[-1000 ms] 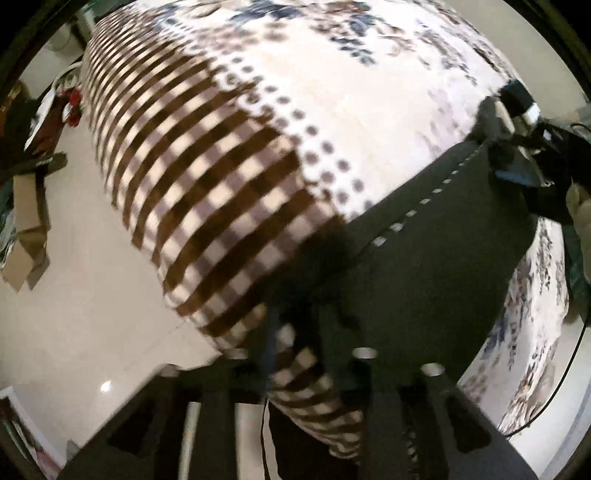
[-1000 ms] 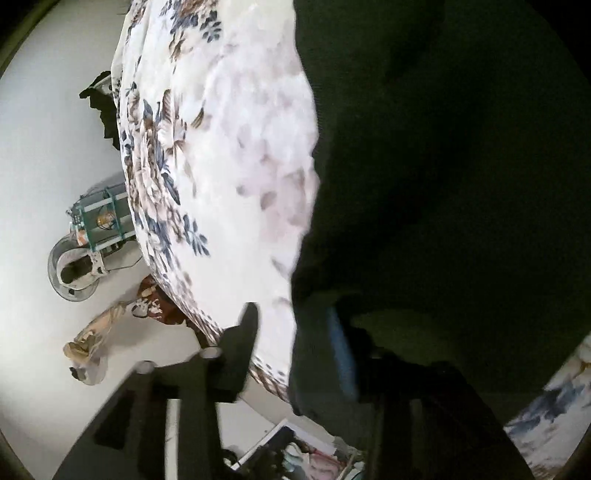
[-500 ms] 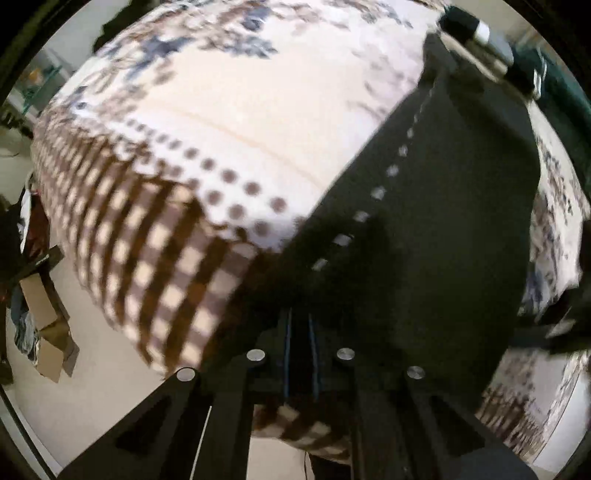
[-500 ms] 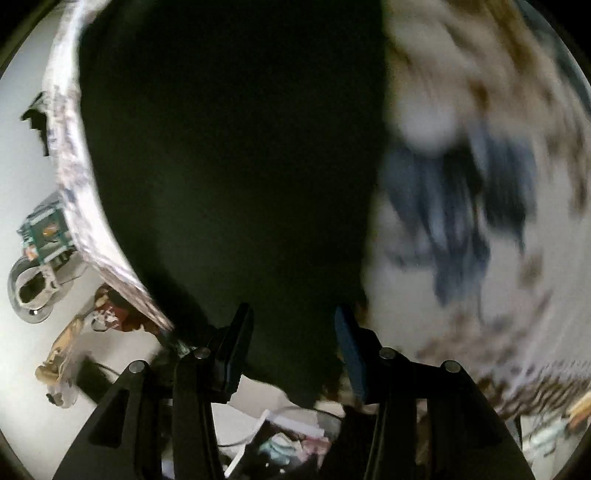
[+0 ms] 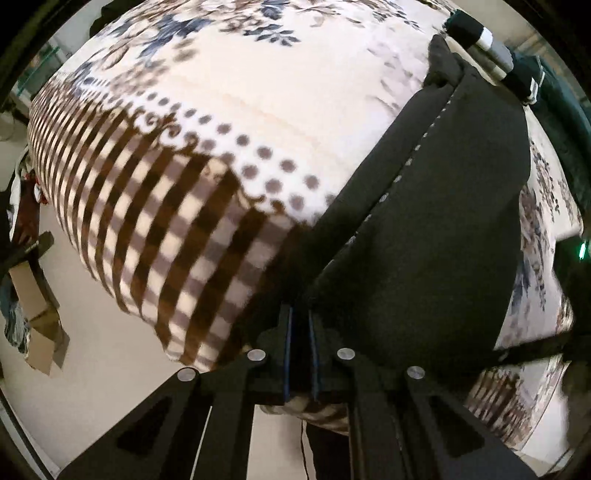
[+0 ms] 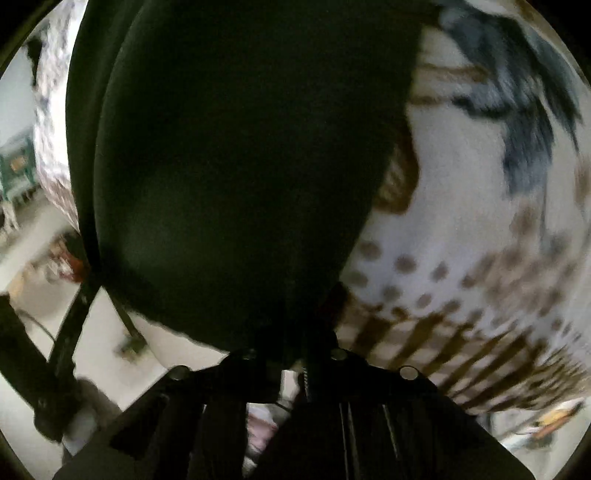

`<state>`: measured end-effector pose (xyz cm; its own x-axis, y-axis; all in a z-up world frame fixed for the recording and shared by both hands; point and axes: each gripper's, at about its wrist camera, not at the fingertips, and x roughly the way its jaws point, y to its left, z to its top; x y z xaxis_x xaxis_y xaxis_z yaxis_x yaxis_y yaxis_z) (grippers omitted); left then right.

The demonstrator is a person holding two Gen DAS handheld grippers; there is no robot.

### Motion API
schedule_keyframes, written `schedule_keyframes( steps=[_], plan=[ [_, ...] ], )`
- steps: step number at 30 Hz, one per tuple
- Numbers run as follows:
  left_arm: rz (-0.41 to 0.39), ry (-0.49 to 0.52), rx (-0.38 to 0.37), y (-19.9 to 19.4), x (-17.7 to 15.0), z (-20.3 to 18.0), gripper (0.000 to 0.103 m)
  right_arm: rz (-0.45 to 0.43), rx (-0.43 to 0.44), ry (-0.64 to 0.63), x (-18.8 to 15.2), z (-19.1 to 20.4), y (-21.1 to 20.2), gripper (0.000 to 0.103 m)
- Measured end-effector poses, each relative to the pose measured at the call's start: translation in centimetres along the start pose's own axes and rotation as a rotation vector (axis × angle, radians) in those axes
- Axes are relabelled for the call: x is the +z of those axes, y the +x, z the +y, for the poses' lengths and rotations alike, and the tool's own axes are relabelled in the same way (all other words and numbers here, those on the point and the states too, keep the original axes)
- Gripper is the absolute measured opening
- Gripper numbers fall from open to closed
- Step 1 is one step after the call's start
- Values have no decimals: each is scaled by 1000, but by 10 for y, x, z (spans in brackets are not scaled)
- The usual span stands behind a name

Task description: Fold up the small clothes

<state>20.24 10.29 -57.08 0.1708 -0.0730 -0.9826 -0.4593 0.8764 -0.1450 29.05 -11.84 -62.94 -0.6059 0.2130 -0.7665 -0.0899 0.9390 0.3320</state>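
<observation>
A black garment (image 5: pixel 443 229) with a line of white dashed stitching lies flat on a bed covered by a floral, dotted and checked blanket (image 5: pixel 221 92). My left gripper (image 5: pixel 299 325) points steeply down and is shut on the garment's near corner at the blanket's edge. In the right wrist view the same black garment (image 6: pixel 240 166) fills most of the frame, dark and blurred. My right gripper (image 6: pixel 293 343) sits at the garment's near edge. Its jaws are closing, with the black fabric between the pads. The blanket (image 6: pixel 480 221) shows to its right.
The bed drops off to pale floor (image 5: pixel 74 332) on the left, with cardboard boxes (image 5: pixel 33 314) beside it. Rolled black items with white bands (image 5: pixel 476 31) and a dark green cloth (image 5: pixel 565 103) lie at the bed's far right. A green-framed stand (image 6: pixel 16 173) is on the floor.
My left jaws have shut on the garment's corner and the wrist has rolled. My right gripper has swept across the garment to its near edge, and its jaws have narrowed onto the fabric.
</observation>
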Motion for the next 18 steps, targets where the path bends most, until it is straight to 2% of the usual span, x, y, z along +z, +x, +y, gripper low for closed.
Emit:
schedule_keyframes(
  steps=[1, 2, 5, 7, 9, 11, 13, 15, 18],
  plan=[
    [-6, 2, 1, -1, 1, -1, 6, 6, -4, -2, 7, 0, -12, 14],
    [-8, -1, -3, -1, 4, -1, 6, -30, 8, -16, 19, 3, -39, 15],
    [-6, -32, -29, -1, 6, 5, 6, -178, 23, -50, 62, 16, -114, 42],
    [-1, -42, -40, 1, 6, 8, 6, -293, 39, -68, 105, 28, -166, 43],
    [3, -49, -46, 3, 7, 11, 6, -420, 39, -67, 168, 42, -224, 43],
    [3, -63, -54, 3, 7, 14, 6, -521, 18, -41, 223, 49, -265, 43],
    [3, -77, -62, 1, 7, 17, 6, -554, 1, -12, 268, 49, -291, 43],
    [7, -86, -69, 2, 8, 20, 6, -539, 21, 44, 319, 43, -306, 43],
    [11, -92, -79, 2, 8, 26, 6, -477, 50, 69, 360, 49, -289, 42]
  ],
)
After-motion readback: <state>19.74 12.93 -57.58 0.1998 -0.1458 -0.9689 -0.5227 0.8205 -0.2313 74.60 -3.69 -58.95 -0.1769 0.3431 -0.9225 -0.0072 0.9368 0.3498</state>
